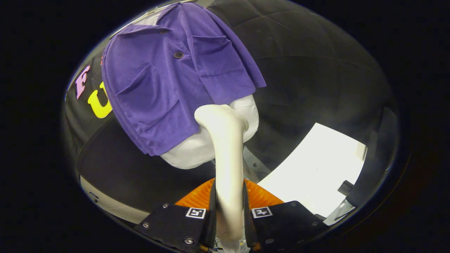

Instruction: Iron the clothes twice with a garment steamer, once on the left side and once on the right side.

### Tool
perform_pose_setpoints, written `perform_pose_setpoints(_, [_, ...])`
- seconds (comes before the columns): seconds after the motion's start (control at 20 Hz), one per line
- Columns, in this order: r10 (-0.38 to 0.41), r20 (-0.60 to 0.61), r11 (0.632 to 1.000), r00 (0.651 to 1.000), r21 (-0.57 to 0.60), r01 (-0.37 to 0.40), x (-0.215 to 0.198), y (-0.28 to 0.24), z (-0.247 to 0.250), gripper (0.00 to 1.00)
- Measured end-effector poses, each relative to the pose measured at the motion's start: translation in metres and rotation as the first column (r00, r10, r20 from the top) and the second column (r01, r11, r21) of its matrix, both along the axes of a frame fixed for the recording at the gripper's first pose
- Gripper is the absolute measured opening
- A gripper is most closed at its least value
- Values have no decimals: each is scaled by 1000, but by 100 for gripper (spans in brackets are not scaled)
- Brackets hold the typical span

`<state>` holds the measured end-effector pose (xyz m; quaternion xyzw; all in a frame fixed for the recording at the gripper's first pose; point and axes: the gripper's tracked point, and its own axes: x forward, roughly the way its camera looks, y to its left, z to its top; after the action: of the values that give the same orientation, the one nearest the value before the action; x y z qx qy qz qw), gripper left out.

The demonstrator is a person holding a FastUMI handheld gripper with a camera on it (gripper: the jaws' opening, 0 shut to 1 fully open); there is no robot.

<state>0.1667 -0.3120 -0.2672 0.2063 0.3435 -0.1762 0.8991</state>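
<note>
I am holding the gripper (229, 214) closed on the garment steamer (226, 147), both fingers pressing its handle at lower centre. Its head is reaching up beside the hem of the purple shirt (168, 77), which is draping a white form (197, 149) in the upper left.

The shirt (168, 77) is purple cloth — a fine, matt weave with dark, smooth buttons (178, 55). Under it the form (197, 151) is covered in white, soft-looking matt fabric. The steamer (226, 154) is cream plastic, smooth with a dull sheen — the hand-held gripper (227, 218) has both fingers pressed on its handle. The counter (316, 168) looks flat, white and bright.
</note>
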Motion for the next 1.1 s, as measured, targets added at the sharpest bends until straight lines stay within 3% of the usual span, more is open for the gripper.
perform_pose_setpoints(0.25, [148, 121, 987, 982, -78, -139, -32, 51, 78, 33])
perform_pose_setpoints(0.6, [347, 291, 936, 891, -161, -313, -80, 143, 188, 33])
perform_pose_setpoints(0.85, [417, 353, 908, 838, -198, -368, -112, 190, 223, 33])
perform_pose_setpoints(1.1, [442, 365, 897, 820, -195, -397, -130, 211, 231, 33])
